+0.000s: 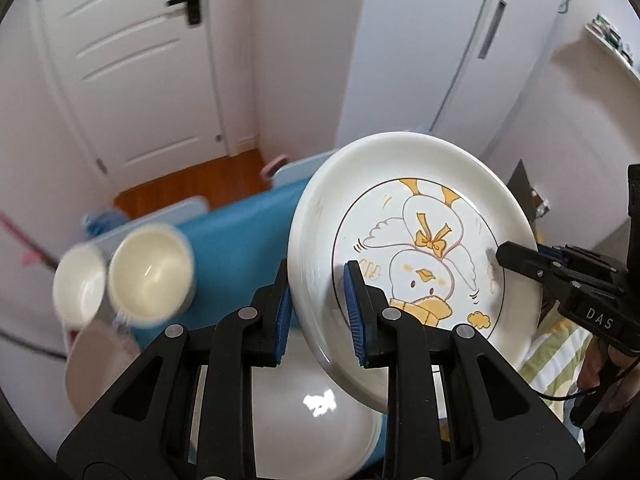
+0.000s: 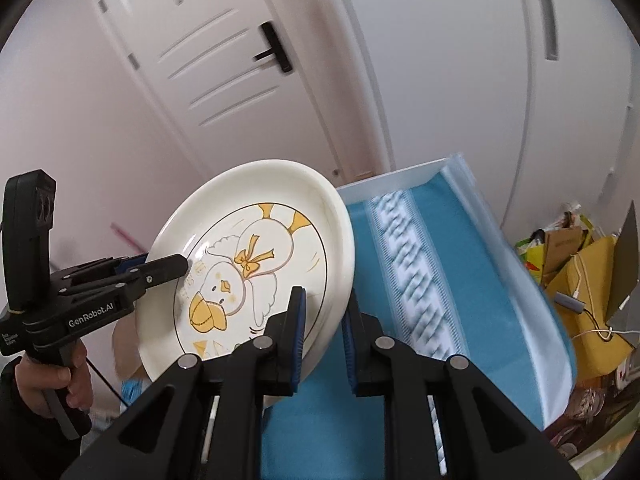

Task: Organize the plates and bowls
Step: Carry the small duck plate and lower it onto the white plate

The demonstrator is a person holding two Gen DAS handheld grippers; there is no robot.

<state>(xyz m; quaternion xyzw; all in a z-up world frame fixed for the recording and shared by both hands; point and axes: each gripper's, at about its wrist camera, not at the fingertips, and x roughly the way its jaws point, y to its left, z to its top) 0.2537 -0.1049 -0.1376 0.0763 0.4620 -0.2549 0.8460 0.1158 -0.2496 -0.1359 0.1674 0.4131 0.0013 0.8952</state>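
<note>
A white plate with a yellow duck drawing (image 1: 416, 240) is held tilted in the air by both grippers. My left gripper (image 1: 318, 308) is shut on its near rim; in the right wrist view it (image 2: 160, 270) clamps the plate's left rim. My right gripper (image 2: 324, 332) is shut on the plate (image 2: 256, 264) at its lower right rim; in the left wrist view it (image 1: 516, 258) grips the right rim. Two cream bowls (image 1: 150, 270) stand at the left. Another white plate (image 1: 304, 420) lies below the left gripper.
A table with a blue cloth (image 2: 440, 280) lies under the plate. A white door (image 1: 132, 60) and a wooden floor (image 1: 192, 184) are behind. A pinkish dish (image 1: 96, 364) sits at the lower left. Boxes and cables (image 2: 580, 276) clutter the right side.
</note>
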